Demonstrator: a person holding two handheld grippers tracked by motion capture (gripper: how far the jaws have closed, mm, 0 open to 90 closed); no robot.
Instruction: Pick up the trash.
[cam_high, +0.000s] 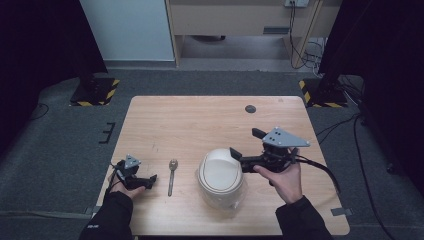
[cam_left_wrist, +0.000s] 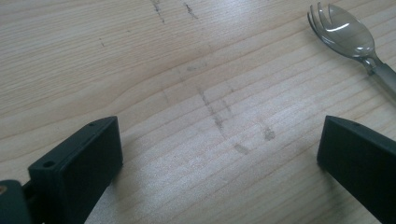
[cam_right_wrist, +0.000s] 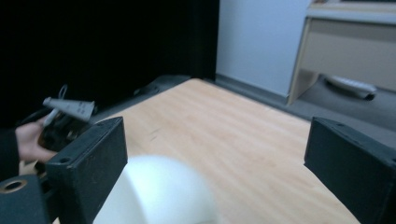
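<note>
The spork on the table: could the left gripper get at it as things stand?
Probably yes. The spork lies flat on bare table just to the right of the left gripper, whose jaws stand open with nothing between them. The white bowl sits farther right, out of the way.

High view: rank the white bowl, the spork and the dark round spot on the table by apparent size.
1. White bowl, upside down, clearly the largest.
2. Spork, long but thin.
3. Dark round spot, smallest; it lies farther from the camera, which shrinks it a little.
</note>
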